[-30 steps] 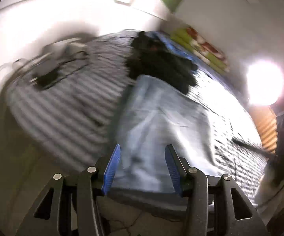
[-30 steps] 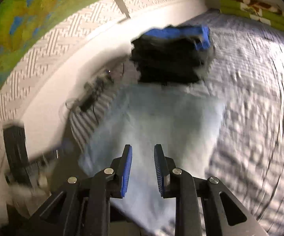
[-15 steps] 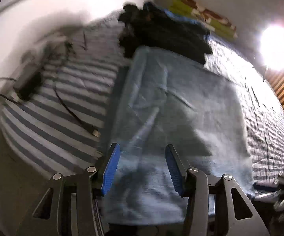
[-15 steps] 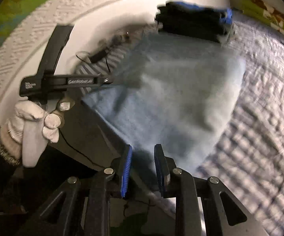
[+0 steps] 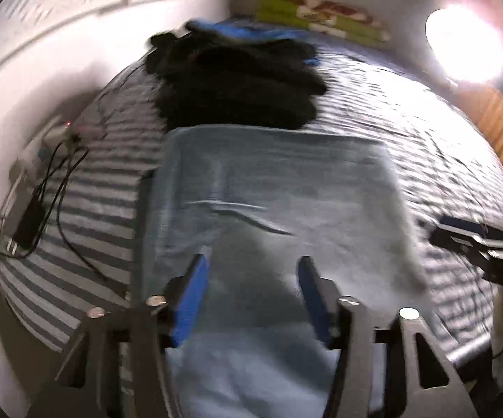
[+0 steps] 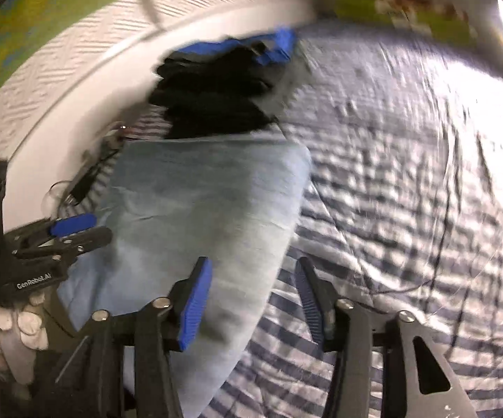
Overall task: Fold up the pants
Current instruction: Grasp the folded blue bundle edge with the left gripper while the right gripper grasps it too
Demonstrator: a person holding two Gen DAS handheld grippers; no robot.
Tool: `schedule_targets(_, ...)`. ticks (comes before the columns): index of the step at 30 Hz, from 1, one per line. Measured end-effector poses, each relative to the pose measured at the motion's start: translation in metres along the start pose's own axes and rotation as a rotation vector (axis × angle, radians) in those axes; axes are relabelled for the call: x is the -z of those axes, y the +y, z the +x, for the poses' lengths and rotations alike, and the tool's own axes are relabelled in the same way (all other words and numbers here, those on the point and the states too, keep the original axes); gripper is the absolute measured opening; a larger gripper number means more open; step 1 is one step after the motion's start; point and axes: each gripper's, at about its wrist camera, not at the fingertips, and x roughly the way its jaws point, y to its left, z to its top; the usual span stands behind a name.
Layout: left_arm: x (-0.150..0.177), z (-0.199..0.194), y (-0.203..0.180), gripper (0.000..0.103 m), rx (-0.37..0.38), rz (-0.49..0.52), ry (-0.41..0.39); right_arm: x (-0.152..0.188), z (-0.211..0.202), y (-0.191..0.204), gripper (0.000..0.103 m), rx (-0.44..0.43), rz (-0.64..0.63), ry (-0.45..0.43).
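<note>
Striped blue-and-white bedding is covering the bed (image 5: 87,209), and the light blue denim pants (image 5: 272,188) are lying flat on it, partly folded, just beside a pile of dark folded clothes (image 5: 237,83). Both jaws are opening with nothing clamped: the left hand-held gripper (image 5: 249,289) is hovering over the near denim, the right hand-held gripper (image 6: 251,296) over its right edge. A shallow bite could be catching only 1 layer, skewing the fold.
</note>
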Motion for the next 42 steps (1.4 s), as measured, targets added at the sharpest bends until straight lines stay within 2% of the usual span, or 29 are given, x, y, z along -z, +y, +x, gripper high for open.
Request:
schedule_targets(3,0.002,0.023,0.029,0.066,-0.018,-0.052,0.044,0.0,0.016,-0.02,0.049,-0.11,0.115,0.056)
schedule_targets(4,0.005,0.029,0.04,0.072,-0.038,-0.063,0.06,0.0,0.021,-0.025,0.049,-0.134,0.137,0.073)
schedule_targets(7,0.01,0.023,0.069,0.073,-0.022,-0.156,0.053,0.005,0.03,-0.026,0.049,-0.092,0.095,0.111)
schedule_targets(9,0.009,0.016,0.083,0.073,-0.009,-0.187,0.027,0.003,0.027,-0.03,0.049,-0.092,0.09,0.098)
schedule_targets(11,0.003,0.014,0.097,0.08,0.041,-0.231,0.025,-0.001,0.021,-0.035,0.05,-0.111,0.112,0.074)
schedule_targets(12,0.0,0.016,0.102,0.087,0.063,-0.246,0.03,-0.005,0.02,-0.038,0.053,-0.121,0.121,0.06)
schedule_targets(13,-0.004,0.02,0.106,0.093,0.099,-0.262,0.045,-0.01,0.02,-0.039,0.054,-0.122,0.124,0.049)
schedule_targets(15,-0.013,0.034,0.11,0.095,0.151,-0.258,0.087,-0.017,0.022,-0.041,0.06,-0.12,0.122,0.041)
schedule_targets(19,-0.031,0.06,0.109,0.095,0.127,-0.248,0.145,-0.025,0.04,-0.049,0.063,-0.177,0.16,0.1)
schedule_targets(23,-0.037,0.081,0.113,0.098,0.192,-0.269,0.183,-0.028,0.048,-0.052,0.065,-0.223,0.177,0.108)
schedule_targets(25,-0.038,0.086,0.115,0.103,0.21,-0.274,0.185,-0.03,0.052,-0.05,0.065,-0.242,0.162,0.118)
schedule_targets(31,-0.043,0.092,0.117,0.103,0.237,-0.272,0.156,-0.035,0.061,-0.041,0.065,-0.294,0.113,0.123)
schedule_targets(32,-0.043,0.092,0.115,0.101,0.236,-0.267,0.145,-0.035,0.063,-0.039,0.063,-0.309,0.107,0.126)
schedule_targets(33,-0.044,0.092,0.114,0.095,0.241,-0.264,0.135,-0.035,0.065,-0.037,0.059,-0.312,0.1,0.128)
schedule_targets(35,-0.045,0.092,0.11,0.078,0.28,-0.273,0.121,-0.035,0.066,-0.033,0.054,-0.303,0.085,0.121)
schedule_targets(36,-0.046,0.091,0.109,0.066,0.301,-0.282,0.125,-0.035,0.067,-0.032,0.049,-0.297,0.084,0.122)
schedule_targets(37,-0.047,0.092,0.107,0.062,0.297,-0.297,0.128,-0.034,0.067,-0.032,0.047,-0.295,0.088,0.124)
schedule_targets(42,-0.047,0.082,0.092,0.035,0.271,-0.299,0.115,-0.035,0.061,-0.028,0.018,-0.292,0.108,0.111)
